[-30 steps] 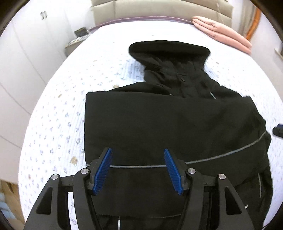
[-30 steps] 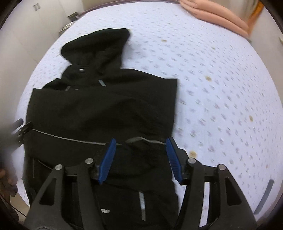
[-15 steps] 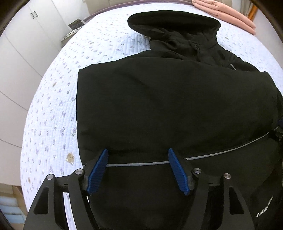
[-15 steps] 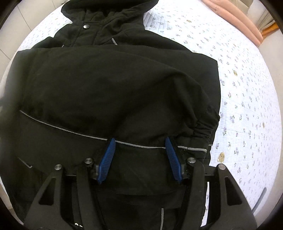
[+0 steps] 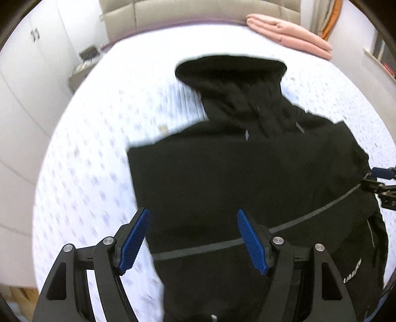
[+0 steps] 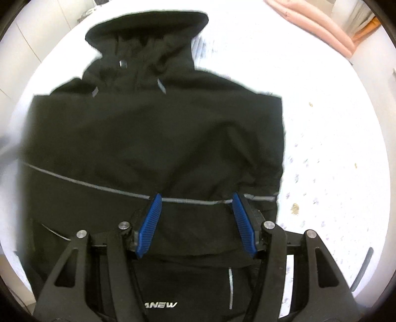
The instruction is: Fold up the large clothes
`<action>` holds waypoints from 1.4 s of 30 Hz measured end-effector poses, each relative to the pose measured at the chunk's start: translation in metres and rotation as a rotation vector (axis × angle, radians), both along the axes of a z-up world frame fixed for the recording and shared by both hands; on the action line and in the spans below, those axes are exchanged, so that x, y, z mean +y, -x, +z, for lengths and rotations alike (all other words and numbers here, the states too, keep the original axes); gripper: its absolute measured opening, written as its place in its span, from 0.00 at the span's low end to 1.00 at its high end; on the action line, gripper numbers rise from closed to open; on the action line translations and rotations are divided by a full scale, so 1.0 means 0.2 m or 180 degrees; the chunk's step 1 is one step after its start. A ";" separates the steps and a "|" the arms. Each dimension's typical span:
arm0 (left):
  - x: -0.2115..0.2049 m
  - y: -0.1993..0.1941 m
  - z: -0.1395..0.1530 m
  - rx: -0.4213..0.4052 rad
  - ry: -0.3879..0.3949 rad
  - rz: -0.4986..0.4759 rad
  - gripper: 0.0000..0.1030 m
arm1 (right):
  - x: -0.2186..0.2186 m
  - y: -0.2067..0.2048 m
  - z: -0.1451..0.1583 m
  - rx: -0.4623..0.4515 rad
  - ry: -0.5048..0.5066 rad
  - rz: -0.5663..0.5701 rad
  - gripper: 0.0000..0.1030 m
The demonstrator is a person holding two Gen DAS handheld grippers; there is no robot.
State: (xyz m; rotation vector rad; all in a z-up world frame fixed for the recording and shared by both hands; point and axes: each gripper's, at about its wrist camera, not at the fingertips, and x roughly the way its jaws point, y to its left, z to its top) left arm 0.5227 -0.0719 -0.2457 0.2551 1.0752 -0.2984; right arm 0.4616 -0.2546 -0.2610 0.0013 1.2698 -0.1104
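Note:
A black hooded jacket [image 5: 247,178] lies flat on the bed, hood [image 5: 230,71] toward the headboard, with a grey reflective stripe across its lower body. My left gripper [image 5: 192,215] hovers open over the jacket's lower left edge, with nothing pinched between its blue pads. In the right wrist view the jacket [image 6: 153,128] fills the middle. My right gripper [image 6: 196,198] stands open above the stripe near the jacket's lower right side. The right gripper [image 5: 381,180] also shows at the jacket's right edge in the left wrist view.
The bed's white flower-print quilt [image 5: 99,148] surrounds the jacket. A folded pink garment [image 5: 289,34] lies at the far right by the headboard [image 5: 198,14]. A nightstand [image 5: 84,67] and white wardrobe doors [image 5: 24,62] stand along the left.
The left jaws have spread wider. The right gripper has shifted from the jacket's right edge to over its lower body. Over the last half second both cameras drew back from the jacket.

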 end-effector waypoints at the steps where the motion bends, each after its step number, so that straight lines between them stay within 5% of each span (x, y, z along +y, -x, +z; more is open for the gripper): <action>1: 0.00 -0.05 0.03 -0.0058 -0.0029 -0.0026 0.73 | 0.00 -0.02 0.04 -0.0039 0.0024 -0.0005 0.56; 11: -0.07 -0.60 0.22 -0.0300 0.0141 -0.0091 0.73 | -0.05 -0.44 0.30 -0.0488 -0.0221 0.0008 0.56; 18: -0.09 -1.14 0.23 -0.0182 0.0731 0.0218 0.73 | -0.16 -0.92 0.34 -0.0722 -0.0519 -0.0125 0.56; 27: -0.28 -1.52 0.06 -0.0051 0.0729 0.0143 0.73 | -0.21 -1.32 0.23 -0.0705 -0.0489 -0.0060 0.56; 32: -0.34 -1.43 -0.06 0.0192 0.0719 -0.0610 0.73 | -0.26 -1.38 0.05 -0.0478 -0.0489 -0.0042 0.65; 36: -0.43 -1.42 -0.23 0.0023 0.0202 -0.0551 0.73 | -0.28 -1.46 -0.10 -0.0311 -0.0550 -0.0086 0.63; 37: -0.45 -1.45 -0.28 0.0004 0.0063 -0.0467 0.73 | -0.27 -1.48 -0.12 -0.0294 -0.0516 -0.0085 0.60; 39: -0.46 -1.49 -0.34 -0.0111 -0.0181 -0.0267 0.69 | -0.26 -1.52 -0.15 -0.0298 -0.0422 -0.0111 0.32; 40: -0.44 -1.50 -0.34 -0.0155 -0.0176 -0.0182 0.50 | -0.26 -1.53 -0.16 -0.0290 -0.0383 -0.0121 0.02; 41: -0.40 -1.51 -0.32 -0.0175 -0.0061 -0.0048 0.30 | -0.28 -1.53 -0.15 -0.0312 -0.0309 -0.0172 0.02; 42: -0.35 -1.52 -0.28 -0.0175 0.0187 0.0041 0.29 | -0.33 -1.52 -0.11 -0.0436 -0.0410 -0.0232 0.02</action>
